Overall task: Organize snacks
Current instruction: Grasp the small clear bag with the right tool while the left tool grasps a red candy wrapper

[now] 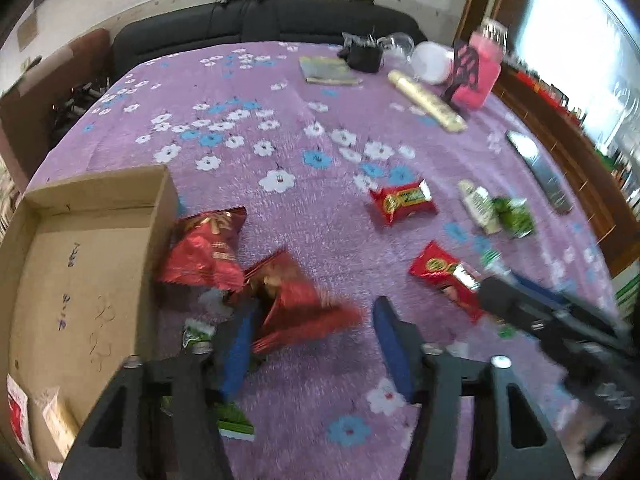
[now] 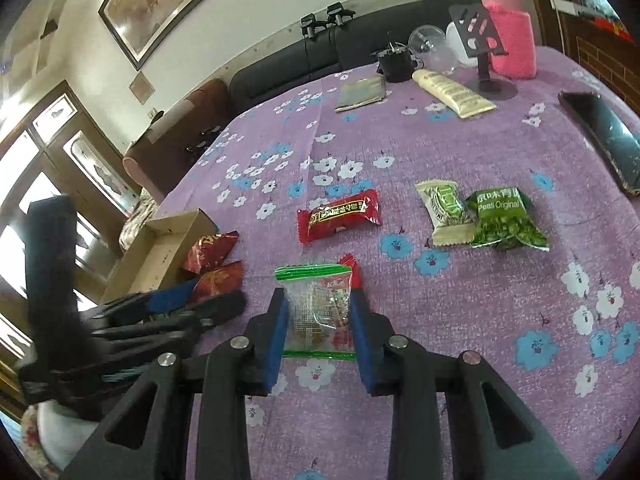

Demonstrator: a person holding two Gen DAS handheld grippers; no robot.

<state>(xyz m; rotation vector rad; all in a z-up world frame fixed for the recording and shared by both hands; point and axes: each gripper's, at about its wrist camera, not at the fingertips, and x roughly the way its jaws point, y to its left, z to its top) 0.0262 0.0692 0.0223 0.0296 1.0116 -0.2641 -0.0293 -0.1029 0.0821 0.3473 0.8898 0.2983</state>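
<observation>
While the snacks lie scattered over the purple flowered tablecloth [image 2: 460, 312], the one in hand is a small clear zip bag with green seal strips [image 2: 316, 312], low in the middle of the right wrist frame. The right gripper [image 2: 320, 320] is clamped on it, blue pads pressing both side edges. It looks light, soft and crinkly, likely to slip, so a hold across the middle, below the seal, seems safest.

In the left wrist frame, a shiny red foil packet [image 1: 296, 312] sits blurred at lower centre between the left gripper [image 1: 316, 344] fingers; its jaws stand apart, and I cannot tell whether they pinch it. A second red foil packet [image 1: 204, 252] leans on the open brown cardboard box [image 1: 96, 184] at left.
</observation>
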